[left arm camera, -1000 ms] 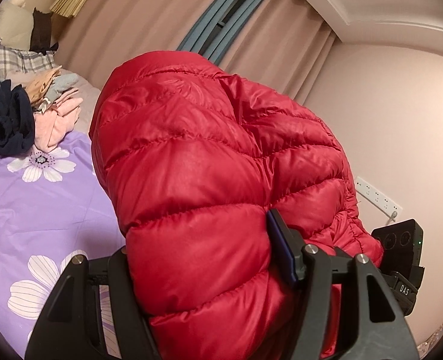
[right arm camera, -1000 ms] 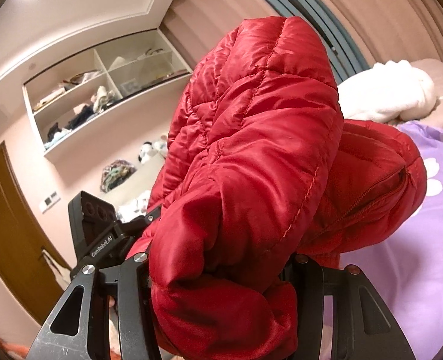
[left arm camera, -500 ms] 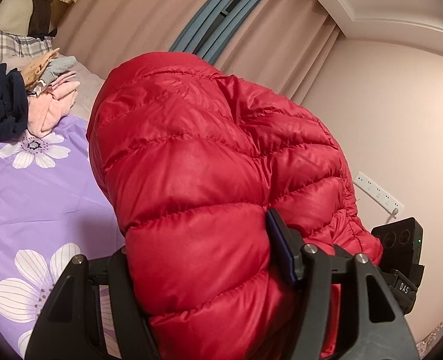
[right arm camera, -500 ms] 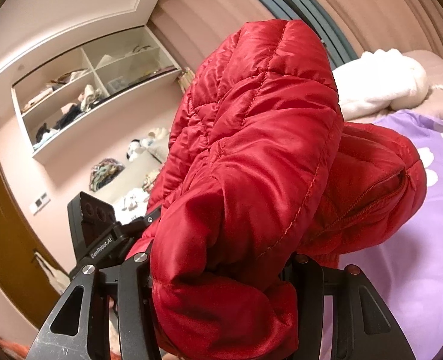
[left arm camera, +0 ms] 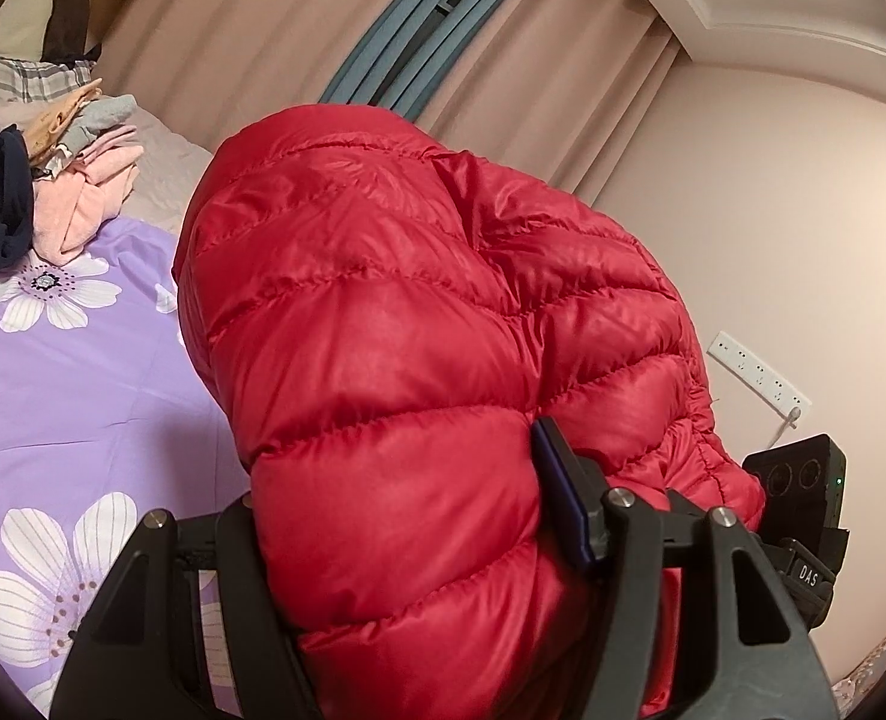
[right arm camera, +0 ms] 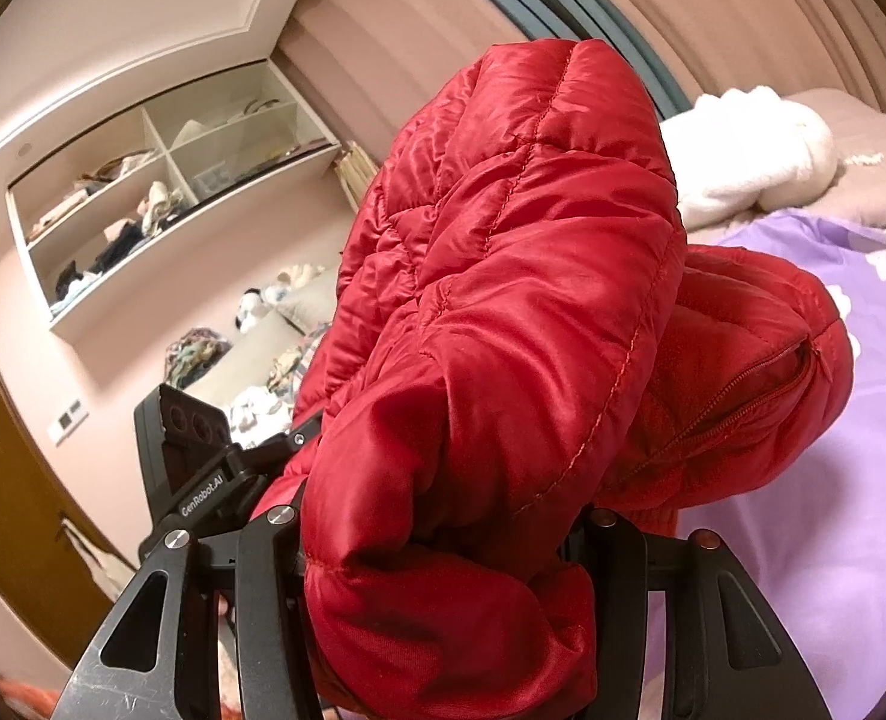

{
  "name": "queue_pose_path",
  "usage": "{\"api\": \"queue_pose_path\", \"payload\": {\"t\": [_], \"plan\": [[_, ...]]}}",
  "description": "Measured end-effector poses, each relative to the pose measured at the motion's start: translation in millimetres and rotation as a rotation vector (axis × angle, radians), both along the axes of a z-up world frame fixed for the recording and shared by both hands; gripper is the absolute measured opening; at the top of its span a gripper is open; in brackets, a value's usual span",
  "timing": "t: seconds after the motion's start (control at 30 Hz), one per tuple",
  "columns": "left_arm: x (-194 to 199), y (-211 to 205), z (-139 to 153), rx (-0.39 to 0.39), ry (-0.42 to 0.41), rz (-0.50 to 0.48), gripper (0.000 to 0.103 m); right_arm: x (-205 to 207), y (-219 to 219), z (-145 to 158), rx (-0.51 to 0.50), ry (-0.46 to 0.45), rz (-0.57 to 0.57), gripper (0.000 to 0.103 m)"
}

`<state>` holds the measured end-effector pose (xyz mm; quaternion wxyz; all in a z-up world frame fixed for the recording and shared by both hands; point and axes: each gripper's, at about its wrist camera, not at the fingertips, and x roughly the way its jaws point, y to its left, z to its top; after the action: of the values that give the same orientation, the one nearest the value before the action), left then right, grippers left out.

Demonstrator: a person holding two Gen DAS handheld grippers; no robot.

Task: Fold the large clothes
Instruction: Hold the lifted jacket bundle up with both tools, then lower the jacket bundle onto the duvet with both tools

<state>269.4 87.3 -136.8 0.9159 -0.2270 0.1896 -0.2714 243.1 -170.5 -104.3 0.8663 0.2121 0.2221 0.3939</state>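
Observation:
A red quilted puffer jacket (left arm camera: 419,360) is bunched up and held in the air above a purple floral bedsheet (left arm camera: 65,372). My left gripper (left arm camera: 407,510) is shut on a thick fold of it, and the padding bulges out between the black fingers. In the right wrist view the same jacket (right arm camera: 503,312) fills the middle, a zipper edge hanging at its right. My right gripper (right arm camera: 437,546) is shut on another bunched part. The other gripper's camera block shows beside the jacket in each view. Most of both pairs of fingertips is hidden by fabric.
A pile of folded and loose clothes (left arm camera: 53,180) lies at the far left of the bed. A white fluffy garment (right arm camera: 749,150) rests near the pillows. A wall shelf (right arm camera: 161,180) holds clutter; a wooden door (right arm camera: 5,492) stands at the left. A socket strip (left arm camera: 758,369) is on the wall.
The left wrist view has shifted across the bed and slightly down, so the clothes pile sits differently at the left. Both grips on the jacket are unchanged.

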Motion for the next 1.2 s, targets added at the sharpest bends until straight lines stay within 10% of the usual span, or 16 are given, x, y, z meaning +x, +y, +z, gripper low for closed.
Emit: {"api": "queue_pose_path", "payload": {"t": [0.5, 0.8, 0.9, 1.2], "plan": [[85, 8, -46, 0.075, 0.087, 0.048, 0.063, 79, 27, -36, 0.005, 0.121, 0.0, 0.053], [155, 16, -146, 0.216, 0.282, 0.162, 0.068, 143, 65, -112, -0.107, 0.314, -0.069, 0.053], [157, 29, -169, 0.139, 0.31, 0.162, 0.072, 151, 75, -141, -0.161, 0.361, -0.078, 0.057], [149, 25, -164, 0.163, 0.357, 0.225, 0.082, 137, 90, -132, -0.163, 0.377, -0.112, 0.059]]}}
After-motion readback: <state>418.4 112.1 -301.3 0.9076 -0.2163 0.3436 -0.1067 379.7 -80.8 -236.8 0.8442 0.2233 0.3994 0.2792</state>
